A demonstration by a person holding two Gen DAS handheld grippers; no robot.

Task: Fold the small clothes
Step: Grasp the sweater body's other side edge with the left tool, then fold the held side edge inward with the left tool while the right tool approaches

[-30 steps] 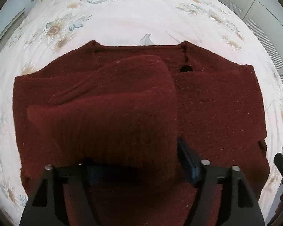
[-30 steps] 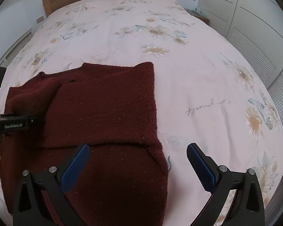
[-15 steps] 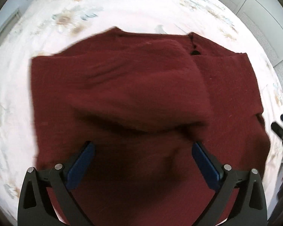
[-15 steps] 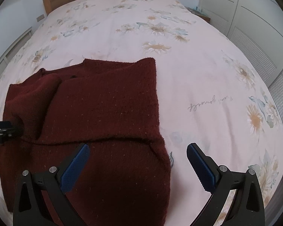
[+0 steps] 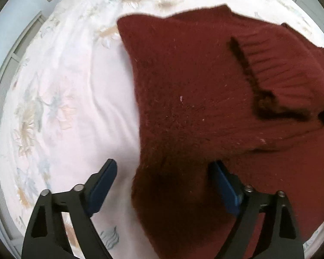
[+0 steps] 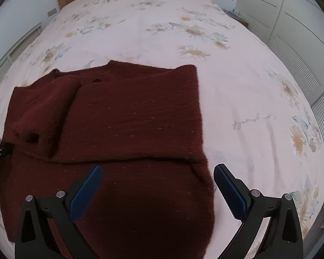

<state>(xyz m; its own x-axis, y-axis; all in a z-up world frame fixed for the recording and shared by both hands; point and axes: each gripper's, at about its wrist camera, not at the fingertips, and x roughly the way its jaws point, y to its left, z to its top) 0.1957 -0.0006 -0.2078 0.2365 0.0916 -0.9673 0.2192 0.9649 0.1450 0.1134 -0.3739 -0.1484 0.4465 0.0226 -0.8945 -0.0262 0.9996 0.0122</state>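
Your one dark red sweater (image 6: 127,125) lies flat on the floral bedspread (image 6: 237,82), both sleeves folded in across its body; I judge the crosswise fold is left. Your two grippers, left gripper (image 5: 164,185) and right gripper (image 6: 157,190), hover spread apart, pinching nothing

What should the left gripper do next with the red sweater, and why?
Probably close the left gripper on the sweater's near left edge: it is open astride that edge, both sleeves look folded in, and the open right gripper hovers at the right edge.
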